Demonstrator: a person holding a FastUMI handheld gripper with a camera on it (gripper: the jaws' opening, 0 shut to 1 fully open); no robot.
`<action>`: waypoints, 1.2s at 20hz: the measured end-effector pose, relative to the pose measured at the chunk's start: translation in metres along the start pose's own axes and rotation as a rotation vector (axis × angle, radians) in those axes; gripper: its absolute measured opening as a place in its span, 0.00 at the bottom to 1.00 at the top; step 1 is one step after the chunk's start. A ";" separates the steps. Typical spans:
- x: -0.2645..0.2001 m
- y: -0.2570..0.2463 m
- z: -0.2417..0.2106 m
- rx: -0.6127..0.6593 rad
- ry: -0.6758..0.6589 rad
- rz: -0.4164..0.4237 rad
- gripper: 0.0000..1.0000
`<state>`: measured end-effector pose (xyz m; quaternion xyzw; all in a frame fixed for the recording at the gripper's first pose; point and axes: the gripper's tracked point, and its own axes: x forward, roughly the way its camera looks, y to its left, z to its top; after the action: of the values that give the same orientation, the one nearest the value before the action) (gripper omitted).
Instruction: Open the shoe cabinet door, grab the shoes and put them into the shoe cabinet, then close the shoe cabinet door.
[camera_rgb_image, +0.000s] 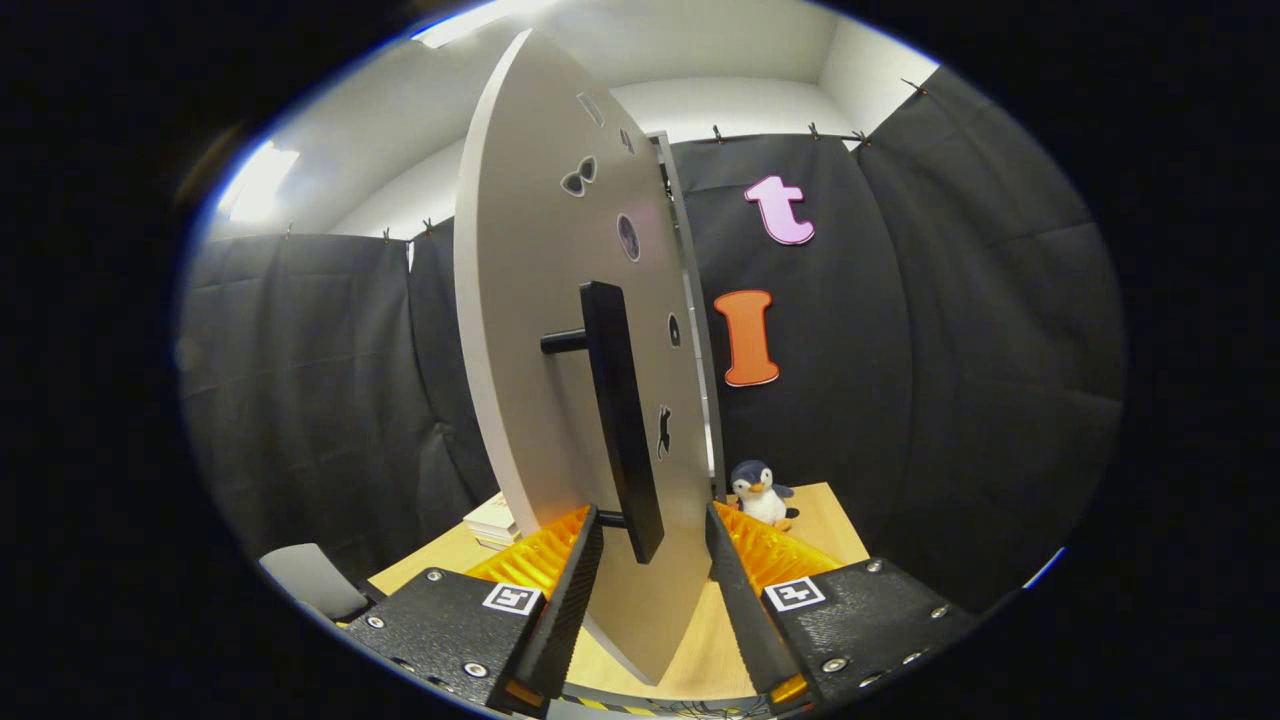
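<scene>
Bright overhead light, strong fisheye bend.
I see two ceiling lights (262, 182) blown out to white glare; the cabinet door (540, 330) is evenly lit and sharp yet bows into a curve, its handle (622, 420) crisp, and the black cloth wall falls dim towards the rim.

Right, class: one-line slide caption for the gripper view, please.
Open gripper straddles the white cabinet door's black bar handle.

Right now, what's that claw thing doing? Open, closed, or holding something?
Gripper: open, holding nothing. Its fingers straddle the lower end of the black handle on the cabinet door, with a gap showing on each side.
</scene>
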<state>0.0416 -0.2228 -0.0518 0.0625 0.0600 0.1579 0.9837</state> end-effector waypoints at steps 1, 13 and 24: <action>0.000 0.001 -0.002 0.015 0.003 0.012 0.67; 0.002 0.006 0.000 -0.018 0.018 0.087 0.70; 0.008 0.019 -0.002 -0.029 0.012 0.156 0.77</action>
<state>0.0429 -0.2021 -0.0516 0.0517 0.0584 0.2353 0.9688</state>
